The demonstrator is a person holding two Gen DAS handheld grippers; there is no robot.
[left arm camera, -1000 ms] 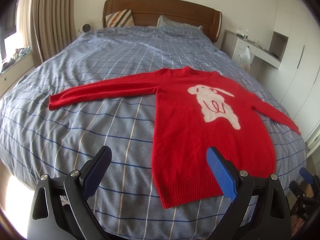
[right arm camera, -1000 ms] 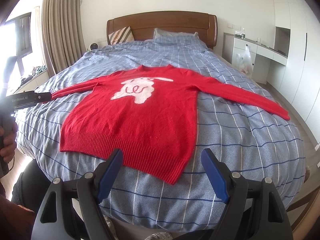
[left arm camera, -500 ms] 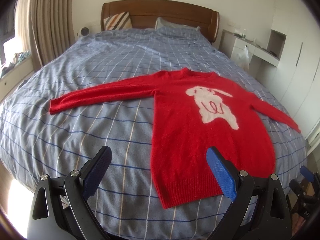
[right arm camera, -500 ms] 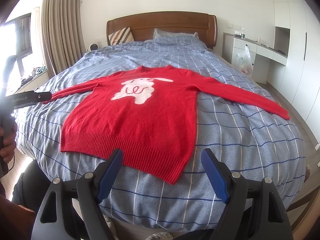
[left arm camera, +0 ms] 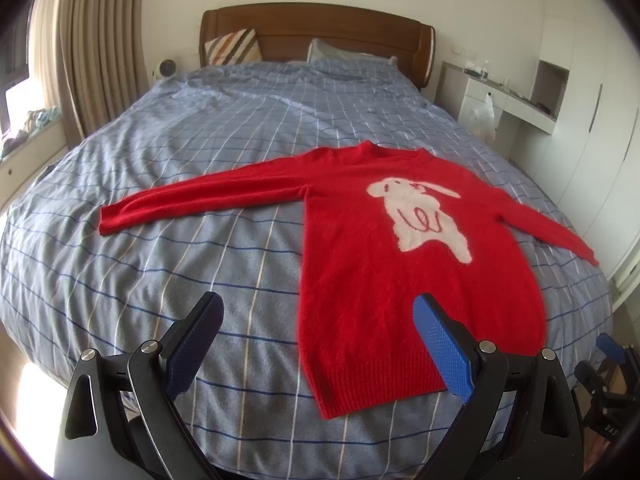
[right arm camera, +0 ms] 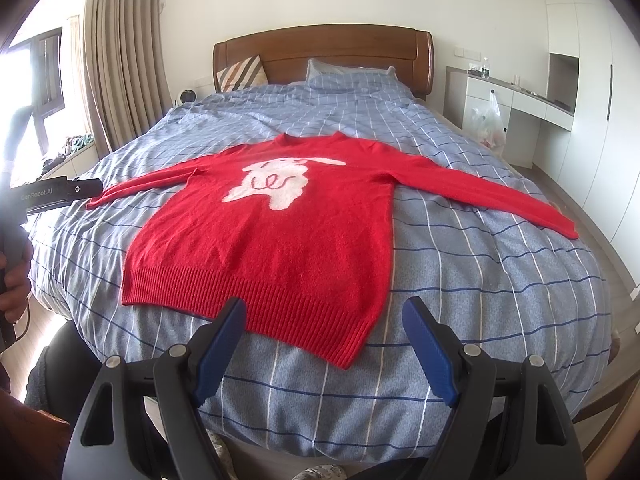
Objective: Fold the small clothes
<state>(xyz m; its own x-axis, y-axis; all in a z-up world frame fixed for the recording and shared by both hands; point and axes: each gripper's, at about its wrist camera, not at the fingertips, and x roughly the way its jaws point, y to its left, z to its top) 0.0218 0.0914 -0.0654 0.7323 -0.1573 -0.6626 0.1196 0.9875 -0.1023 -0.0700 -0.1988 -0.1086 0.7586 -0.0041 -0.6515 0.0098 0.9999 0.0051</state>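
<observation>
A red sweater (left arm camera: 380, 272) with a white rabbit on the chest lies flat and face up on the bed, both sleeves spread out sideways; it also shows in the right wrist view (right arm camera: 280, 240). My left gripper (left arm camera: 318, 308) is open and empty, above the bed's near edge at the sweater's left hem corner. My right gripper (right arm camera: 324, 312) is open and empty, just above the ribbed hem (right arm camera: 280, 304) near its right corner. The left gripper's body shows at the left edge of the right wrist view (right arm camera: 48, 196), held by a hand.
The bed (left arm camera: 200, 264) has a blue checked cover, a wooden headboard (left arm camera: 320, 32) and pillows (left arm camera: 232, 46). Curtains (right arm camera: 120, 60) hang on the left. A white desk (right arm camera: 516, 100) with a plastic bag (right arm camera: 490, 124) stands on the right.
The left wrist view has shifted slightly: the bed and sweater sit a little lower and nearer in frame. The right gripper has barely moved. Both grippers stay open.
</observation>
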